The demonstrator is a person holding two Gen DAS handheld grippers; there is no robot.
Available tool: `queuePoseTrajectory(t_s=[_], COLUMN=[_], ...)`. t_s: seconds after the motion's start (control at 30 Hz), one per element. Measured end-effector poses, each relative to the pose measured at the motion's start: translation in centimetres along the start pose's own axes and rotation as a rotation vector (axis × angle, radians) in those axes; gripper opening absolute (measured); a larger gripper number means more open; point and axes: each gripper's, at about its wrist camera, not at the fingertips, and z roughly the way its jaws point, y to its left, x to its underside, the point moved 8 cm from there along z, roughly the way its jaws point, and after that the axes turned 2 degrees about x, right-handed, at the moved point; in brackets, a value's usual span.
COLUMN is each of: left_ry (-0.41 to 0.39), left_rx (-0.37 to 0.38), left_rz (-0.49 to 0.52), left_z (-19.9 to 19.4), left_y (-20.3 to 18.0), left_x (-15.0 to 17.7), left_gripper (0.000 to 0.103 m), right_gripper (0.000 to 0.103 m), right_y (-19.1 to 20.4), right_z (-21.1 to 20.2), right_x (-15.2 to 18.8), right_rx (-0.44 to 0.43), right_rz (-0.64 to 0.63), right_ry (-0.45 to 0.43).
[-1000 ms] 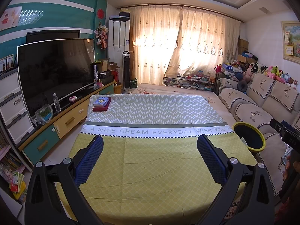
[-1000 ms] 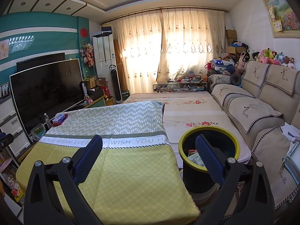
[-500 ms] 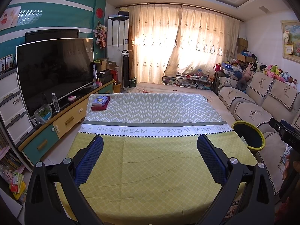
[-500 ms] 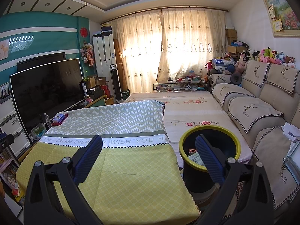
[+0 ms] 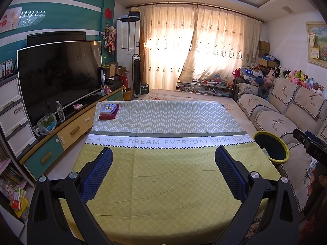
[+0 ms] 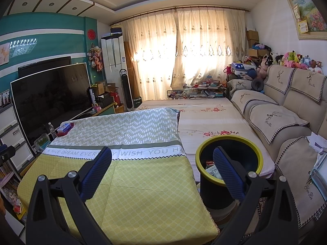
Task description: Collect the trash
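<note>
A dark bin with a yellow rim (image 6: pixel 229 163) stands on the floor at the table's right side, with wrappers (image 6: pixel 212 169) lying inside it; in the left wrist view the bin (image 5: pixel 270 149) shows past the table's right edge. My left gripper (image 5: pixel 163 173) hangs open over the yellow part of the tablecloth (image 5: pixel 163 183), holding nothing. My right gripper (image 6: pixel 162 173) is open too, its right finger in front of the bin's mouth, its left finger over the cloth (image 6: pixel 132 194). No loose trash shows on the cloth.
A small stack of books (image 5: pixel 108 111) lies at the table's far left corner. A TV (image 5: pixel 59 77) on a low cabinet runs along the left, with a water bottle (image 5: pixel 60 108) on it. A beige sofa (image 6: pixel 286 122) lines the right wall. A flowered mattress (image 6: pixel 204 118) lies beyond the bin.
Both views have shifted only slightly; the left wrist view has drawn a little back from the table. Both grippers stay open and empty.
</note>
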Motion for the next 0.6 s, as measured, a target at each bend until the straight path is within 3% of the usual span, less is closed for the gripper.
queuePoseTrajectory(t_s=[0.6], left_ry=[-0.008], left_rx=[-0.006], left_rz=[0.005], left_z=[1.0], left_y=[0.3], left_x=[0.2], left_gripper=[0.098], right_gripper=[0.095], right_y=[0.3], right_z=[0.7], right_x=[1.1], right_rx=[-0.008], right_rz=[0.004], right_ry=[0.014])
